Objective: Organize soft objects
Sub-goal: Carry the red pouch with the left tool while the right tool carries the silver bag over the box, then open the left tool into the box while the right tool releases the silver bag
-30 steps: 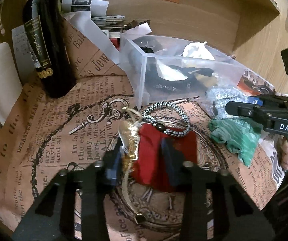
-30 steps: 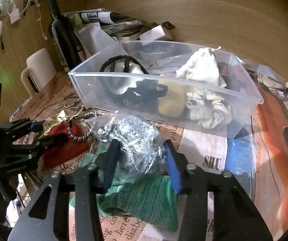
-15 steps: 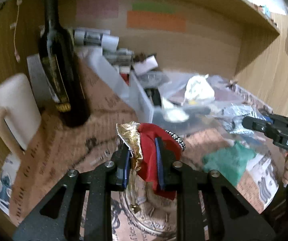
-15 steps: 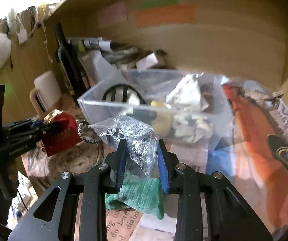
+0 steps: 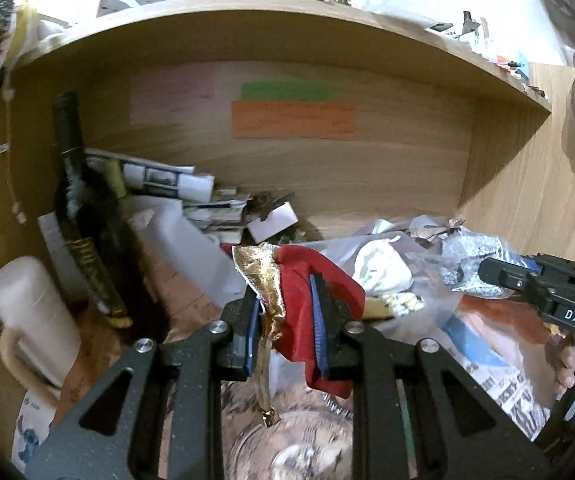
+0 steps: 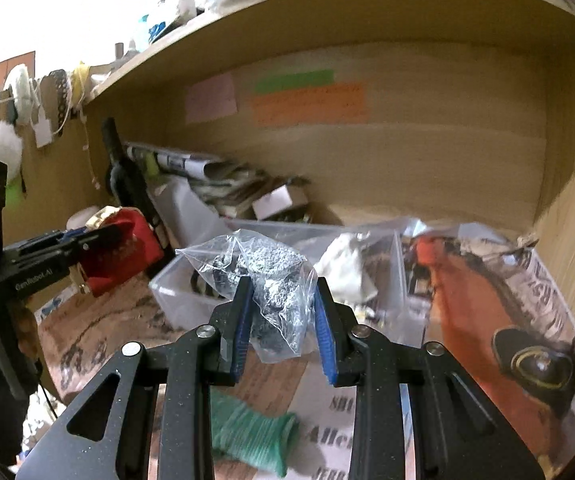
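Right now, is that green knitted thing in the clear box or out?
Out. The green knitted thing lies on the newspaper, before the clear box.

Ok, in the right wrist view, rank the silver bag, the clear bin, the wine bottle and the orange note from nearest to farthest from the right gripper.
1. Silver bag: clamped in the right gripper.
2. Clear bin: just behind the bag, on the table.
3. Wine bottle: back left, upright beside the papers.
4. Orange note: stuck high on the back wall.

Lighting and picture quality, both wrist views
Overexposed white glare above the shelf [image 5: 271,12]; alcove beneath dim and warm. Motion blur smears the clutter. Strong fisheye bending and black vignette at the edges.
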A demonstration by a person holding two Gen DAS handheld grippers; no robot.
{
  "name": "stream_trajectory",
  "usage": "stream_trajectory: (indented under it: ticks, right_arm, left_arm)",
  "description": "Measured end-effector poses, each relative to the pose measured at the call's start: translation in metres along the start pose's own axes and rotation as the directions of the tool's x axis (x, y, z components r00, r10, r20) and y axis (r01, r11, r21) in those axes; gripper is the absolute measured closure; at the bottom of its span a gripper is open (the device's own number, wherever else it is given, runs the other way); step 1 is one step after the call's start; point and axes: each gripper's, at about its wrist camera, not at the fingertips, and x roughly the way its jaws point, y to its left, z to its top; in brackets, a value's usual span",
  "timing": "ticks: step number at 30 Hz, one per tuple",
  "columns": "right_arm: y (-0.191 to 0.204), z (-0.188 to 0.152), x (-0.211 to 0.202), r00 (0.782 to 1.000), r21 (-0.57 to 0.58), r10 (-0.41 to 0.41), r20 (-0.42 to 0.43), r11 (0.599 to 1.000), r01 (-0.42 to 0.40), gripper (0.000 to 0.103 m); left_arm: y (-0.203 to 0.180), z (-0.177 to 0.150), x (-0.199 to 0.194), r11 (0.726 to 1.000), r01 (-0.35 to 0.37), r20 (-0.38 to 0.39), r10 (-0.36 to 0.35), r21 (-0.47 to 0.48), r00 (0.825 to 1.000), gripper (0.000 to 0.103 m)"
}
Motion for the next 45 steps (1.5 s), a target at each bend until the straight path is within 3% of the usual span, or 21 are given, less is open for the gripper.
stream_trajectory:
  ticks: [9, 18, 23, 26, 30, 35, 41, 45]
  right_arm:
    - [-0.010, 0.021, 0.022, 1.000, -0.022, -0.024, 0.006, 0.999, 0.024, 0.076]
    - [-0.030, 0.007, 0.067, 0.991, 0.008, -0.053, -0.122, 0.998, 0.055, 0.076]
    - [-0.039, 0.001, 0.079, 0.986, 0.024, -0.062, -0.152, 0.998, 0.066, 0.074]
    - [-0.039, -0.001, 0.083, 0.984, 0.014, -0.072, -0.164, 0.997, 0.076, 0.074]
    - [-0.038, -0.003, 0.089, 0.979, 0.001, -0.080, -0.186, 0.997, 0.082, 0.069]
    - [-0.036, 0.001, 0.080, 0.981, -0.004, -0.101, -0.164, 0.995, 0.102, 0.043]
    - [-0.030, 0.009, 0.051, 0.990, 0.000, -0.102, -0.096, 0.995, 0.102, 0.027]
    - [-0.019, 0.008, 0.028, 0.995, -0.004, -0.077, -0.059, 0.997, 0.077, 0.020]
  left_arm:
    - [-0.017, 0.015, 0.062, 0.999, 0.035, -0.079, -0.033, 0.012, 0.996, 0.081]
    - [-0.027, -0.002, 0.114, 0.999, 0.046, -0.205, -0.039, 0.029, 0.978, 0.081]
    - [-0.031, -0.011, 0.126, 0.997, 0.053, -0.246, -0.040, 0.047, 0.968, 0.080]
    - [-0.032, -0.013, 0.125, 0.997, 0.051, -0.250, -0.035, 0.058, 0.968, 0.073]
    - [-0.034, -0.013, 0.120, 0.997, 0.040, -0.240, -0.024, 0.061, 0.970, 0.053]
    - [-0.030, -0.009, 0.102, 0.998, 0.051, -0.218, -0.040, 0.046, 0.975, 0.044]
    - [-0.025, -0.001, 0.062, 0.998, 0.051, -0.145, -0.045, 0.039, 0.988, 0.029]
    - [-0.023, -0.002, 0.038, 0.998, 0.058, -0.112, -0.054, 0.032, 0.992, 0.014]
